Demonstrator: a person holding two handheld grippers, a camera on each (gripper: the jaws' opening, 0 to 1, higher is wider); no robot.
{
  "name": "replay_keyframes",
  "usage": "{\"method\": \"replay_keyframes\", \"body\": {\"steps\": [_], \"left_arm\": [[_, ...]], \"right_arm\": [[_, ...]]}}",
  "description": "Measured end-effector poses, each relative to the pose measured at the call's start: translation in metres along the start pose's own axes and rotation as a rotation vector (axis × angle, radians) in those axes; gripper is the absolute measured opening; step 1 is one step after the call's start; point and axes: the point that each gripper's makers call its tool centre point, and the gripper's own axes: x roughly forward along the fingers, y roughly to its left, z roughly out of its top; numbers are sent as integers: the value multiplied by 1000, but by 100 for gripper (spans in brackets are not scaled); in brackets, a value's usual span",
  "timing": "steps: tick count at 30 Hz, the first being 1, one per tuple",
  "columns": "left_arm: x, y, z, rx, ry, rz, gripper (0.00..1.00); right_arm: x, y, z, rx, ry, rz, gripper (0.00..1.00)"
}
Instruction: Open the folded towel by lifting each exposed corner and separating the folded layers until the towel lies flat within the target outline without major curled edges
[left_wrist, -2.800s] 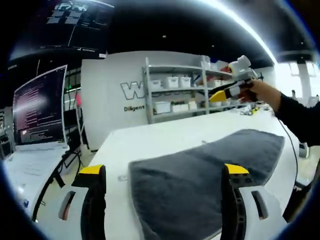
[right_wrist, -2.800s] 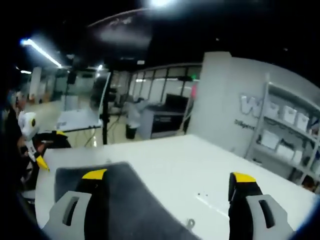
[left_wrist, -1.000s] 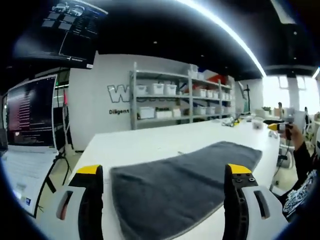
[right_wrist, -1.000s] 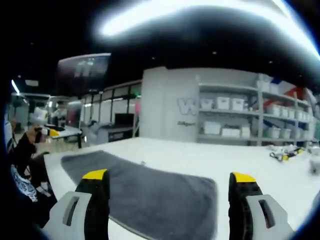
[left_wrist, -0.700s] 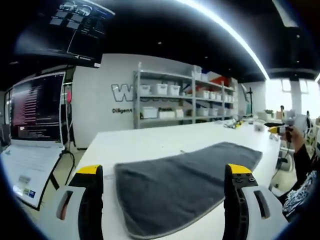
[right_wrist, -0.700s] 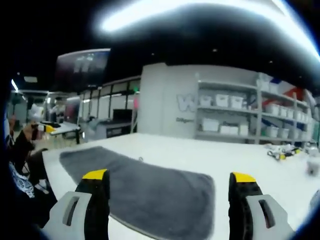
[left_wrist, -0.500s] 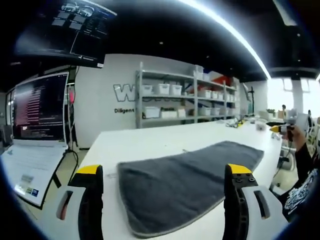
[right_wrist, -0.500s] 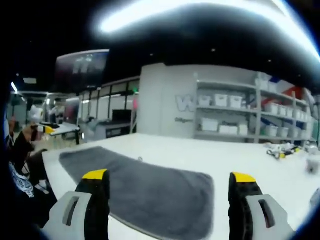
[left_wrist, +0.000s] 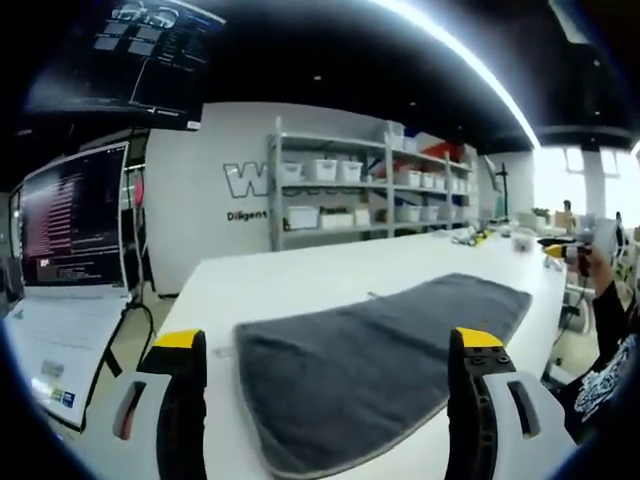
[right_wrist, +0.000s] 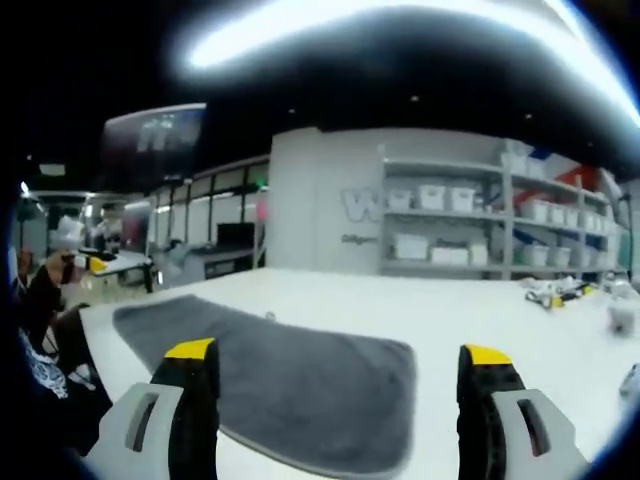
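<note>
While both grippers hang above the near edge of the white table (left_wrist: 300, 280), the grey towel (left_wrist: 370, 360) lies folded on the tabletop ahead of them, its long shape running away to the right in the left gripper view and to the left in the right gripper view (right_wrist: 290, 380). No target outline can be made out on the white surface. The left gripper (left_wrist: 325, 345) has its yellow-tipped jaws spread wide with nothing between them — the towel's near corner sits in the gap, beyond the tips and untouched. The right gripper (right_wrist: 338, 357) is likewise released, jaws well apart, with the towel's other end showing between them. The towel's near edge is cut off by the jaw bodies at the bottom of each view, so whether a corner curls there cannot be told.

At the right of the left gripper view a hand (left_wrist: 590, 262) holds a small yellow-tipped tool — too small and blurred to read further; a dark sleeve (left_wrist: 608, 330) below it is partly cropped. Behind the table stand metal shelves (left_wrist: 350, 190) with white bins, and the wall lettering (left_wrist: 250, 180) beside them is partly hidden by the shelf frame. A monitor (left_wrist: 70, 220) with lines of text stands at the left, the text unreadable.
</note>
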Motion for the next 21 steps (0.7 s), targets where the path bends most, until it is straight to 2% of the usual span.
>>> {"method": "replay_keyframes", "body": {"steps": [5, 10, 17, 21], "left_arm": [[13, 12, 10, 16, 9, 10, 99], [32, 18, 26, 79, 32, -5, 99], [64, 25, 32, 100, 66, -35, 99], [83, 35, 32, 105, 109, -48, 99]], "right_arm": [[9, -11, 3, -17, 25, -14, 100], [26, -26, 13, -36, 59, -18, 100], [51, -28, 24, -84, 92, 0, 100], [66, -34, 32, -99, 105, 13, 100]]}}
